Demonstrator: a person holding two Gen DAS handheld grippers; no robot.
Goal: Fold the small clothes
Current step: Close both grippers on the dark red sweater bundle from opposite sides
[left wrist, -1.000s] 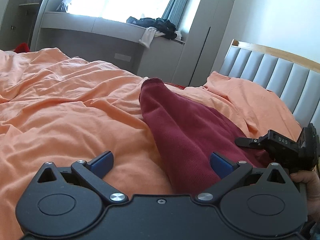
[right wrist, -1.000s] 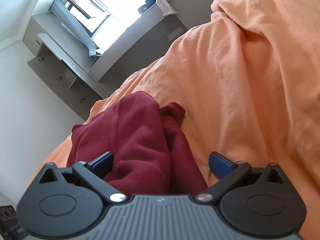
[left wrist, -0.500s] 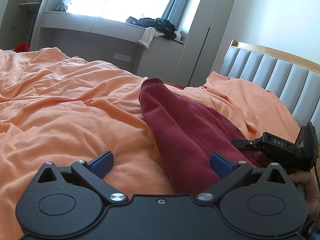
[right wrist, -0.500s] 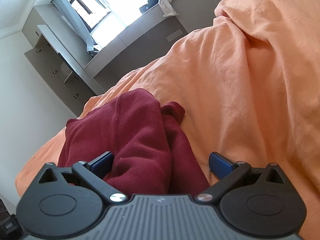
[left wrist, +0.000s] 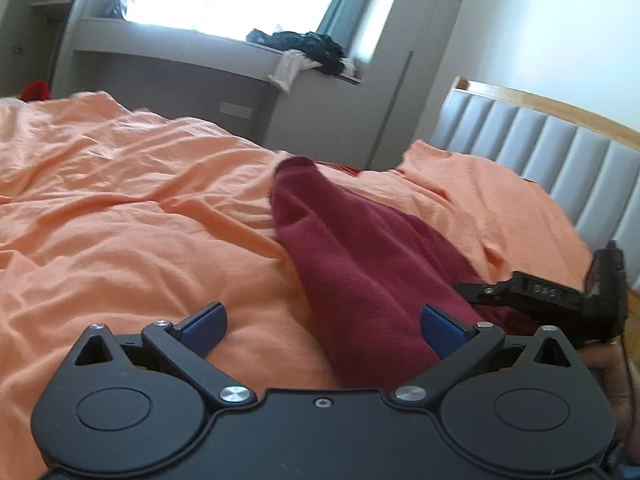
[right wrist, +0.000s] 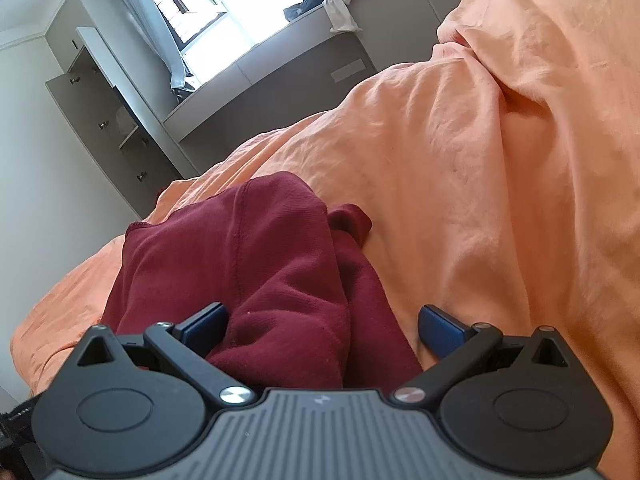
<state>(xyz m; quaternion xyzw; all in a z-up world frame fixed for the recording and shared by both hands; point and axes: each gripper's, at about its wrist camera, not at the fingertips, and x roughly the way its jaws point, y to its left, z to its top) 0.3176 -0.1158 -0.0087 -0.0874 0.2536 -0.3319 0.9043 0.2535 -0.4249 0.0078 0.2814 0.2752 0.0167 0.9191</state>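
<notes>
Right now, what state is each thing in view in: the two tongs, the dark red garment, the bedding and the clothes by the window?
left tongs: open, low over the garment's edge, gripping nothing.
right tongs: open, garment bunched between the fingers, not clamped.
dark red garment: partly folded, layers doubled over, lying on the bed.
orange duvet: spread out, wrinkled.
pile of dark clothes: unfolded, heaped on the window ledge.
white cloth: draped over the ledge edge.
</notes>
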